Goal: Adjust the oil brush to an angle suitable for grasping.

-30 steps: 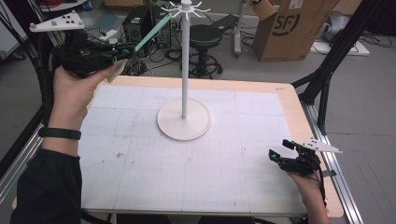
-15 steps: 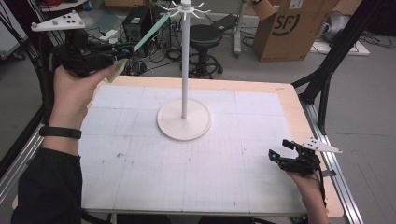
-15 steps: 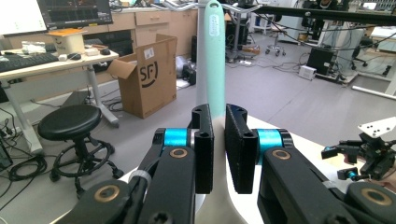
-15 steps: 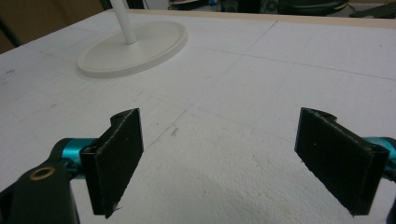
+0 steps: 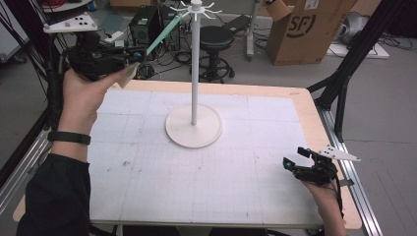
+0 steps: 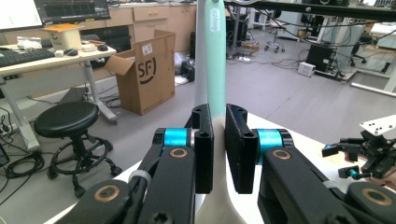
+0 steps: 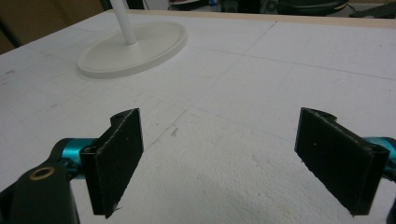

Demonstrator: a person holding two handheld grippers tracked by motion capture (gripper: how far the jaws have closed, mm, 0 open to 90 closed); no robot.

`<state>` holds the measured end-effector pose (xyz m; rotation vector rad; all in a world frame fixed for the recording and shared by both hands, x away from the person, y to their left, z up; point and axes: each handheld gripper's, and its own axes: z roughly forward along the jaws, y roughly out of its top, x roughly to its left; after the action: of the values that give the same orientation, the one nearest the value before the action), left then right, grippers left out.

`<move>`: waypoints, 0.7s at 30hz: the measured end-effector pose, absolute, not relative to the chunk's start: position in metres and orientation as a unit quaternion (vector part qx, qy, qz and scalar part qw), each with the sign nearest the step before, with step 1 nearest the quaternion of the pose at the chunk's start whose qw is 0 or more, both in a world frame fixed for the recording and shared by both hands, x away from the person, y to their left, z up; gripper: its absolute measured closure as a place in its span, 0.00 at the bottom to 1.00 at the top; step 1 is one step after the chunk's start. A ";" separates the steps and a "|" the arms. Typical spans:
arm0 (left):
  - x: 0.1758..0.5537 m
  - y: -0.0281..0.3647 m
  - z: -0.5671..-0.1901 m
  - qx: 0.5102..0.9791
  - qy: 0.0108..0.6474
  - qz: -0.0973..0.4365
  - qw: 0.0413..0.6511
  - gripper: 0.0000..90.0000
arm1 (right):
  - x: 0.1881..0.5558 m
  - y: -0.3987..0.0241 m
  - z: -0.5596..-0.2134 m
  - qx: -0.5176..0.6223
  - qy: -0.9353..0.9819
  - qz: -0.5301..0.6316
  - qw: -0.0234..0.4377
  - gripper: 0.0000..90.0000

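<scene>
A white stand (image 5: 195,59) with a round base (image 5: 193,129) and a ring of hooks (image 5: 196,7) at its top rises from the middle of the white table (image 5: 221,191). My left gripper (image 5: 133,56) is raised over the table's far left corner, shut on a utensil with a mint-green handle (image 5: 161,37) and a cream end (image 5: 126,77). The handle slants up toward the hooks. In the left gripper view (image 6: 218,140) the green handle (image 6: 215,56) runs up in front of the white pole (image 6: 201,51). My right gripper (image 5: 296,164) (image 7: 219,154) rests low at the front right, open, with nothing between its pads.
A cardboard box (image 5: 307,29), a black stool (image 5: 216,37) and cables stand on the floor beyond the table. Black frame struts (image 5: 344,73) rise at the right edge. The wooden table rim (image 5: 314,113) runs along the right side.
</scene>
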<state>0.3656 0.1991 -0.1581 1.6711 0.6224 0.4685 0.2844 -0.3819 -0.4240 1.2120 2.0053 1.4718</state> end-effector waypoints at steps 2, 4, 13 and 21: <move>0.366 0.198 -0.159 0.724 0.270 0.202 0.602 0.90 | 0.284 -0.382 -0.424 0.430 0.712 0.523 0.186 0.16; 0.366 0.197 -0.160 0.724 0.273 0.200 0.601 0.90 | 0.284 -0.382 -0.424 0.430 0.712 0.523 0.186 0.16; 0.363 0.199 -0.167 0.718 0.282 0.206 0.602 0.56 | 0.284 -0.382 -0.424 0.429 0.711 0.525 0.186 0.16; 0.349 0.210 -0.193 0.725 0.276 0.211 0.594 0.33 | 0.285 -0.382 -0.424 0.430 0.713 0.522 0.185 0.16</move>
<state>0.3490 0.2104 -0.1925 1.6858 0.6417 0.4906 0.2852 -0.3817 -0.4244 1.2113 2.0098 1.4700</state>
